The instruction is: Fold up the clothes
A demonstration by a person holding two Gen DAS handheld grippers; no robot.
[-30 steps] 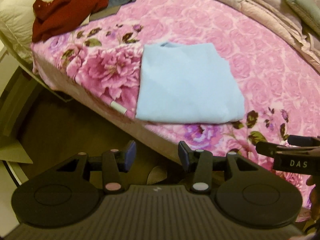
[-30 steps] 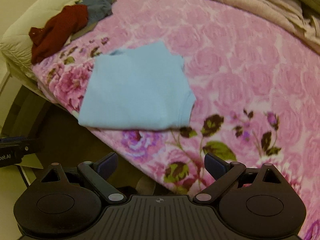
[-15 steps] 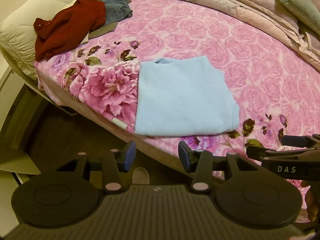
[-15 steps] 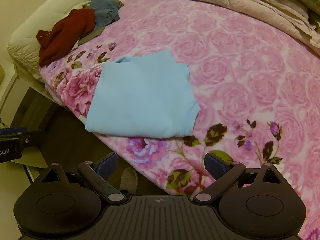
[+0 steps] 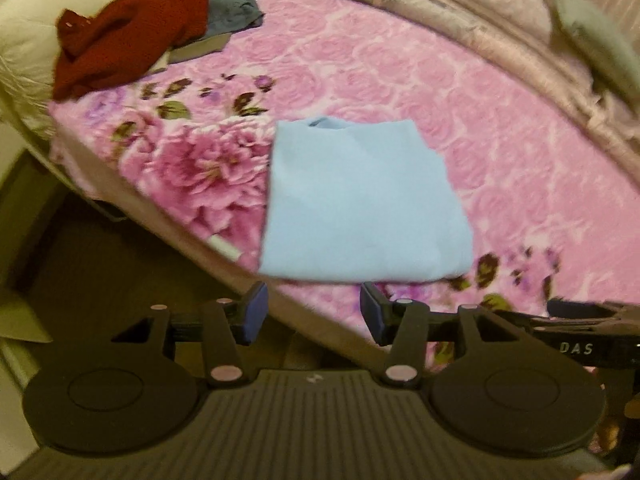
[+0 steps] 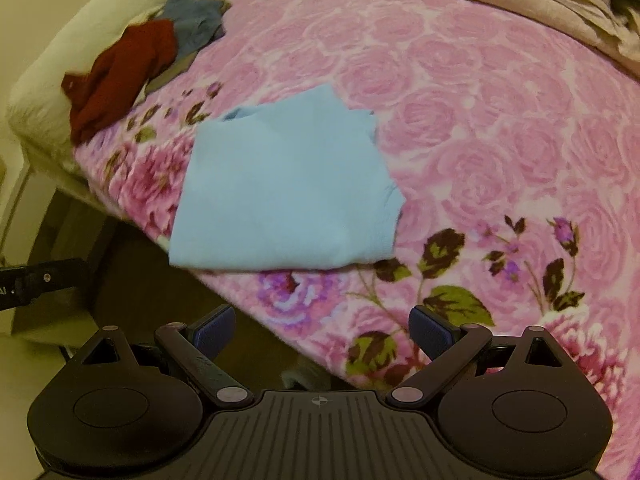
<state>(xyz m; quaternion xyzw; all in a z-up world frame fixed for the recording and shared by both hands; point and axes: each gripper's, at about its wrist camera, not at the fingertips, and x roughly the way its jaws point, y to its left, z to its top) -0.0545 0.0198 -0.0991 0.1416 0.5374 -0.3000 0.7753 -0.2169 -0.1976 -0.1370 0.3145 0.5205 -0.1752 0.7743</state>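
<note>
Holding both grippers off the near edge of the bed, you have nothing between their fingers. Your left gripper [image 5: 312, 312] has its blue pads set a moderate way apart, hanging over the dark floor [image 5: 132, 264] and the mattress edge, just short of the folded light blue garment [image 5: 360, 208]. Your right gripper [image 6: 322, 330] is spread wider, its pads empty, poised over the printed flowers of the pink floral blanket [image 6: 500, 128] near the bed's edge. That light blue garment [image 6: 284, 196] lies flat on the blanket close to the near edge, folded into a rough rectangle, with a sleeve cuff showing at its right corner in the right wrist view. Well apart from it, toward the far left corner of the bed, a dark red knitted garment [image 5: 128, 36] sits crumpled, touching a grey-blue garment [image 5: 228, 0] behind it; both rest beside a cream pillow [image 5: 36, 28]. A beige quilt [image 5: 480, 12] is bunched along the far side. The left wrist view is somewhat blurred.
</note>
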